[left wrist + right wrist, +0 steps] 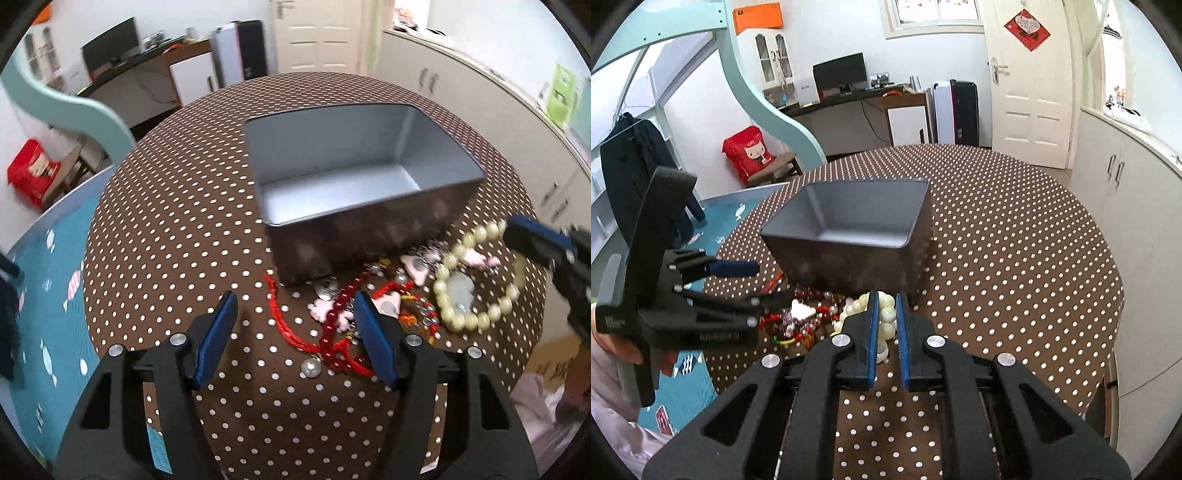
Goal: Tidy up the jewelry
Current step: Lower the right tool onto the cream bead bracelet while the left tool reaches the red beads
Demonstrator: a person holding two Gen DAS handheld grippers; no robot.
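A grey metal box (369,229) stands open and empty on the brown dotted tablecloth (177,229). In front of it lies a tangle of jewelry: a red bead bracelet (332,325), a red cord (277,314), pink charms (413,267) and a pearl (310,369). My left gripper (295,314) hangs open over the red beads and cord, its pads clear of them. My right gripper (886,314) is shut on a pale bead bracelet (884,301) with a jade pendant (458,291). From the left wrist view the right gripper (517,234) holds the bracelet's upper end beside the box.
The round table's edge curves close on the left and front. A teal patterned bed cover (48,295) lies left of the table and white cabinets (1126,192) stand to the right. A hand (613,343) holds the left gripper (761,284).
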